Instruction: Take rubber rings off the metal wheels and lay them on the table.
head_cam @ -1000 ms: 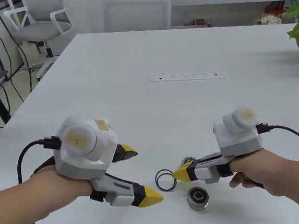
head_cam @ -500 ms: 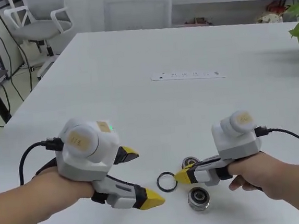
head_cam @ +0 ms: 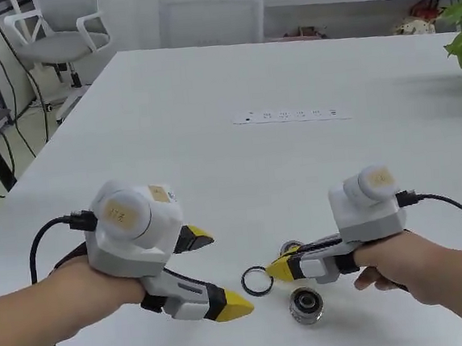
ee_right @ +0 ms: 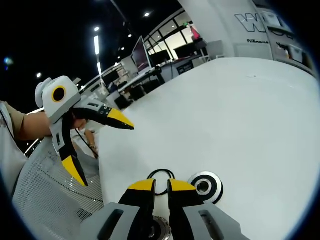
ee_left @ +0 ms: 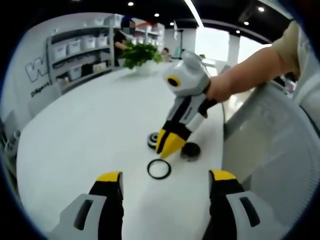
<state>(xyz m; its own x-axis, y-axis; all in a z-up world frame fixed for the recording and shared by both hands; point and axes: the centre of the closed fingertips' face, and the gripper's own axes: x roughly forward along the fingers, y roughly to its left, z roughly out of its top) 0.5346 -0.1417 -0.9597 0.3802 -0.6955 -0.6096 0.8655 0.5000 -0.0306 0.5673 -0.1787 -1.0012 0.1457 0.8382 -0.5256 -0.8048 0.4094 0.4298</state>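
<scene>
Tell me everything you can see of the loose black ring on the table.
The black ring is a thin hoop, rubber by its look, lying flat on the white table, off any wheel. It sits between the open left tool and the right tool's closed yellow tips; contact there is unclear. Two metal wheels lie just past it, not touching.

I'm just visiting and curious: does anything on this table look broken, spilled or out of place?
Nothing stands out. One black rubber ring lies flat on the table between the left gripper and the right gripper. Two metal wheels sit close by the right gripper, with no visible damage. Nothing is spilled.
</scene>
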